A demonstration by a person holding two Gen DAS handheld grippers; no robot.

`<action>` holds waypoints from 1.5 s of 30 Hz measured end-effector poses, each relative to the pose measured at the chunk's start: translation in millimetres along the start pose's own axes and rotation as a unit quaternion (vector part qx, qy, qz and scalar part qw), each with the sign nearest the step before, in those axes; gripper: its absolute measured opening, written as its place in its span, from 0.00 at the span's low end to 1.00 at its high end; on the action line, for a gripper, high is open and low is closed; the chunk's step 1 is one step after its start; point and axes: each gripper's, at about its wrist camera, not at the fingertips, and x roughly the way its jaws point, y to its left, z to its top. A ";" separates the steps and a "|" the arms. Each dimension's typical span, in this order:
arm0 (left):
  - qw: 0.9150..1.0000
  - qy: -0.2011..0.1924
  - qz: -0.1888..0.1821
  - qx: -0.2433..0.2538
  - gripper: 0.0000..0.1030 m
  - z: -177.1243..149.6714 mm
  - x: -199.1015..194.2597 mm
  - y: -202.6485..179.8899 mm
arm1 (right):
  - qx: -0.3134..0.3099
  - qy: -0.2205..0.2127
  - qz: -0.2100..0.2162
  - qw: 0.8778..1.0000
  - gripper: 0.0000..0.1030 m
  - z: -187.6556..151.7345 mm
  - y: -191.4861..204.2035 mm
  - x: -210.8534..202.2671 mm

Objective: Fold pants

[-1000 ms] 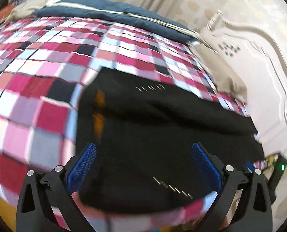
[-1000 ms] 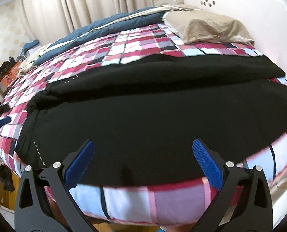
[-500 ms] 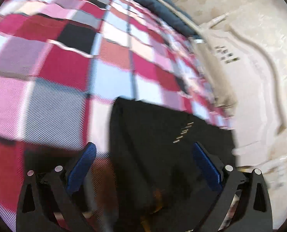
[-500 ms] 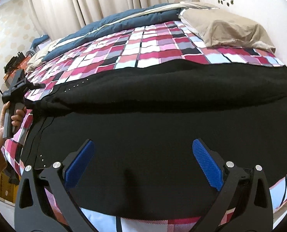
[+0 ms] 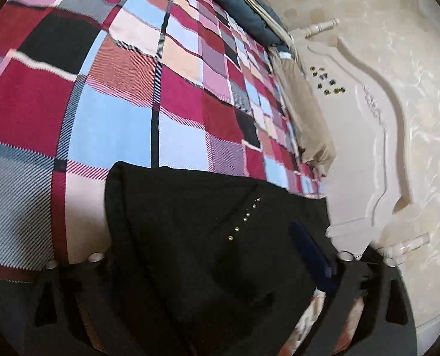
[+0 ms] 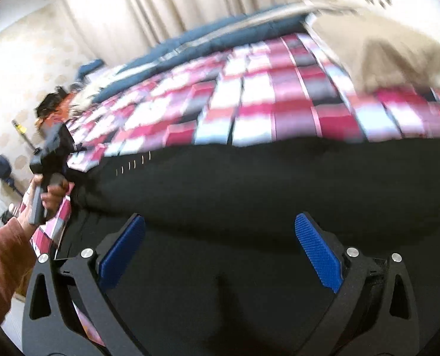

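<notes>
Black pants (image 5: pixel 190 222) lie spread across the plaid bedspread (image 5: pixel 116 89), with a row of small metal studs (image 5: pixel 246 216) near one corner. My left gripper (image 5: pixel 208 237) is at that corner and its jaws are closing with the cloth between them. The cloth hides its left pad, and the right pad (image 5: pixel 309 252) shows at the fabric's edge. The right wrist view shows the left gripper (image 6: pixel 54 148) held in a hand (image 6: pixel 48 195) at the pants' far left end. My right gripper (image 6: pixel 220 219) hovers open over the pants (image 6: pixel 279 184), nothing between its pads.
A beige pillow (image 5: pixel 309 118) lies against the cream headboard (image 5: pixel 368 118). A dark blue quilt (image 6: pixel 205 41) runs along the bed's far side, below pale curtains (image 6: pixel 160 6). A rust-coloured sleeve (image 6: pixel 3 267) enters at lower left. Clutter stands on the floor beyond the bed's left edge.
The left gripper swung to the pants' studded corner and its jaws narrowed around the cloth. The right gripper moved along the pants, and its view is now blurred.
</notes>
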 end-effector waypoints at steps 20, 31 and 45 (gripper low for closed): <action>0.997 -0.002 0.081 -0.007 0.09 9.7 7.2 10.7 | -0.178 0.229 0.069 0.954 0.11 84.1 -18.3 147.2; 0.995 -0.074 0.015 0.061 0.08 -9.7 -35.1 -40.0 | -0.223 0.032 0.003 0.974 0.10 65.0 23.3 22.7; 0.990 -0.121 -0.026 0.063 0.22 -145.8 -82.0 -37.0 | -0.247 -0.030 -0.073 0.966 0.10 -90.8 49.1 -41.2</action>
